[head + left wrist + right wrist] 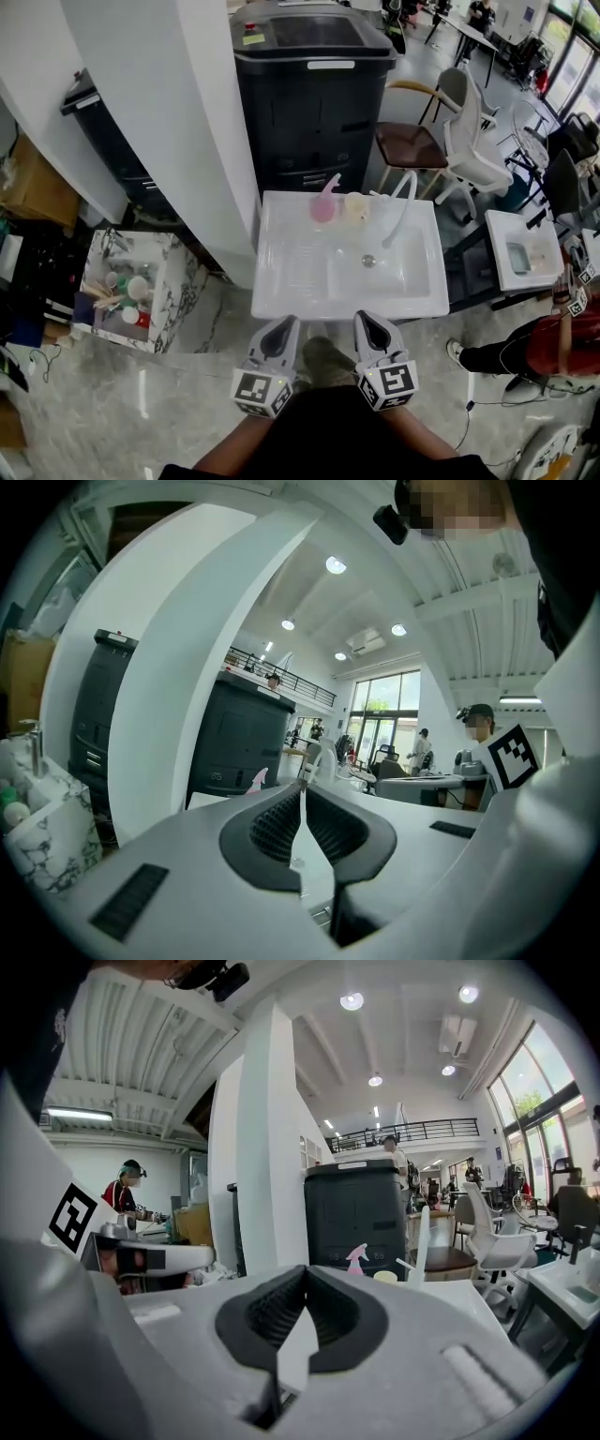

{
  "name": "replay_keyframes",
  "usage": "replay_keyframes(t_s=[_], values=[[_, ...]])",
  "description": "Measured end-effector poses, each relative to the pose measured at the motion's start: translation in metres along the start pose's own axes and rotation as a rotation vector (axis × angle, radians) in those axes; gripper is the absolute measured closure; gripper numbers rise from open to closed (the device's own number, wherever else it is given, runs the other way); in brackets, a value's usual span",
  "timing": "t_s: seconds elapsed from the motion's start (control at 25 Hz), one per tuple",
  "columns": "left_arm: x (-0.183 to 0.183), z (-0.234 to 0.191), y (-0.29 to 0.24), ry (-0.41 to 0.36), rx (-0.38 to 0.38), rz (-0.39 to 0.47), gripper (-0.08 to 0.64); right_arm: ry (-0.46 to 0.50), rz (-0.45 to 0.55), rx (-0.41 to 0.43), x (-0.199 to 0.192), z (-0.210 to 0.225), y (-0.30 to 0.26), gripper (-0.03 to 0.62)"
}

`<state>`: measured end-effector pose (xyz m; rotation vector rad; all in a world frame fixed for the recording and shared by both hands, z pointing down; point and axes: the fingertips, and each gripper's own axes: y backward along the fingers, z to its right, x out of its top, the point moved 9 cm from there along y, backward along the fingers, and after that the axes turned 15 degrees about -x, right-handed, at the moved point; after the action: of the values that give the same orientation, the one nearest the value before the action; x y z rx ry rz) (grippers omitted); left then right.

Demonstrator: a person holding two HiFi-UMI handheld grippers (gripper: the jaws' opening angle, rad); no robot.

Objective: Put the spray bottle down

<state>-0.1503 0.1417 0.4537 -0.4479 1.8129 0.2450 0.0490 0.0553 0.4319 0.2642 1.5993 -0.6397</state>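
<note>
The pink spray bottle [322,202] stands upright on the back ledge of the white sink [281,291], beside a cream cup [355,204] and the white faucet [403,202]. It also shows small and far off as the spray bottle [256,781] in the left gripper view and the spray bottle [356,1258] in the right gripper view. My left gripper [285,322] and right gripper [369,320] hover side by side at the sink's near edge, well short of the bottle. Both are shut with nothing between their pads [281,822] [281,1309].
A tall black bin [309,84] stands behind the sink, with a white pillar [159,112] to its left. A marble-patterned box [173,262] of bottles sits on the floor at left. Chairs [412,145], a second small sink [520,248] and a person [553,342] are at right.
</note>
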Motion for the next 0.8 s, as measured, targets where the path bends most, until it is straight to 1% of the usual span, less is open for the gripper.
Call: replay_keyframes(t_s=[0.24, 0.36, 0.44, 0.6, 0.68, 0.8], values=[[0.002, 0.008, 0.006, -0.012, -0.033, 0.07, 0.526, 0.003, -0.002, -0.013, -0.004, -0.002, 0.007, 0.595], [0.005, 0.012, 0.007, -0.026, -0.039, 0.09, 0.526, 0.004, -0.008, -0.017, -0.004, -0.001, 0.011, 0.595], [0.006, 0.014, 0.005, -0.039, -0.04, 0.082, 0.526, 0.005, -0.01, -0.018, -0.005, -0.001, 0.014, 0.595], [0.006, 0.02, 0.0, -0.092, -0.034, 0.047, 0.526, -0.002, -0.015, -0.021, -0.008, 0.005, 0.02, 0.595], [0.004, 0.023, 0.0, -0.088, -0.031, 0.043, 0.528, -0.004, -0.018, -0.023, -0.011, 0.006, 0.022, 0.595], [-0.003, 0.023, -0.001, -0.06, -0.032, 0.027, 0.529, -0.01, -0.026, -0.028, -0.015, 0.008, 0.021, 0.595]])
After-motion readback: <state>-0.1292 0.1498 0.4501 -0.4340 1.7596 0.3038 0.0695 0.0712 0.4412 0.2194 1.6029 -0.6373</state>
